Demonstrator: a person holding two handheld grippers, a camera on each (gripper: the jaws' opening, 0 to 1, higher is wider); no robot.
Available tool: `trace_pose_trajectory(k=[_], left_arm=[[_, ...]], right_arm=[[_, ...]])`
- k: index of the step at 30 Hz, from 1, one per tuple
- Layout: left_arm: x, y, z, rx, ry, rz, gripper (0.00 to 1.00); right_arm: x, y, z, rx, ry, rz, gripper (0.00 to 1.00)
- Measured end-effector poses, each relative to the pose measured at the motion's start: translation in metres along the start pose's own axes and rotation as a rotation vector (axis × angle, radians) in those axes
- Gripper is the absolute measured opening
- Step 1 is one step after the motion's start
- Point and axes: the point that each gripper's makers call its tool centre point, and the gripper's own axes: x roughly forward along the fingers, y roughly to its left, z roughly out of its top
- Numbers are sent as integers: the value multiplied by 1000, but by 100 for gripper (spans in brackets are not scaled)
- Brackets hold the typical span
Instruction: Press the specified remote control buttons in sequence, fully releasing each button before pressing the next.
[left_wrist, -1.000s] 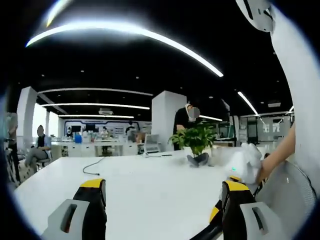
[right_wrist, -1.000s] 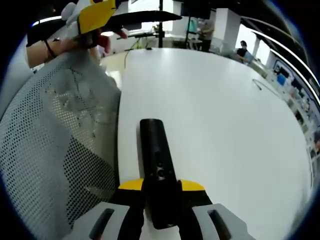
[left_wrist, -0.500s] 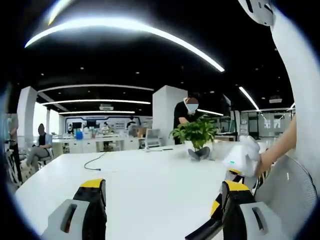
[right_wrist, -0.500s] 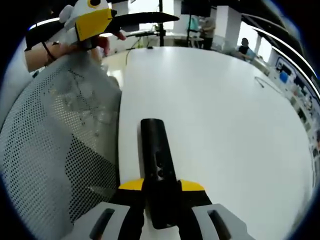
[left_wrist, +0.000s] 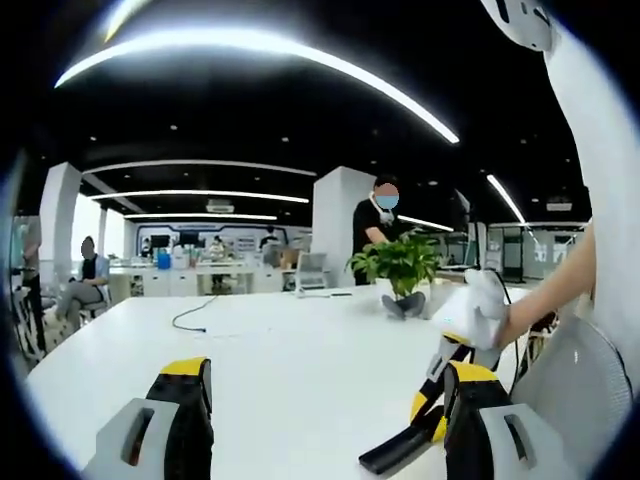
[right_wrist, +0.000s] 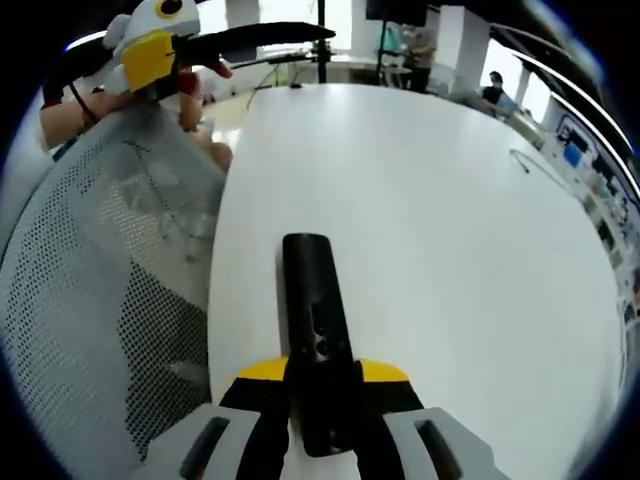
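Note:
A black remote control (right_wrist: 315, 320) lies lengthwise along the right gripper view, its near end clamped between the yellow-tipped jaws of my right gripper (right_wrist: 322, 378). Small buttons show on its top face. It hangs over the white table (right_wrist: 430, 220) near the left edge. In the left gripper view, my left gripper (left_wrist: 325, 400) stands wide open above the table with nothing between its jaws. The right gripper (left_wrist: 438, 398) enters there from the lower right with the remote's end (left_wrist: 392, 455) sticking out. The left gripper (right_wrist: 150, 50) shows at the top left of the right gripper view.
A grey mesh chair back (right_wrist: 100, 300) stands close along the table's left edge. A potted plant (left_wrist: 398, 270) and a cable (left_wrist: 195, 315) sit on the far part of the table (left_wrist: 300, 350). People stand and sit in the office behind.
The right gripper and remote have come further into the left gripper view. In the right gripper view the left gripper has drifted toward the upper left. The hold on the remote is unchanged.

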Motion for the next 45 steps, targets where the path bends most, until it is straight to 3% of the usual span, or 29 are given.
trace_pose_trajectory(k=[45], left_arm=[[3, 2, -12, -10, 62, 2, 100]], right_arm=[[1, -105, 3, -30, 47, -10, 21]])
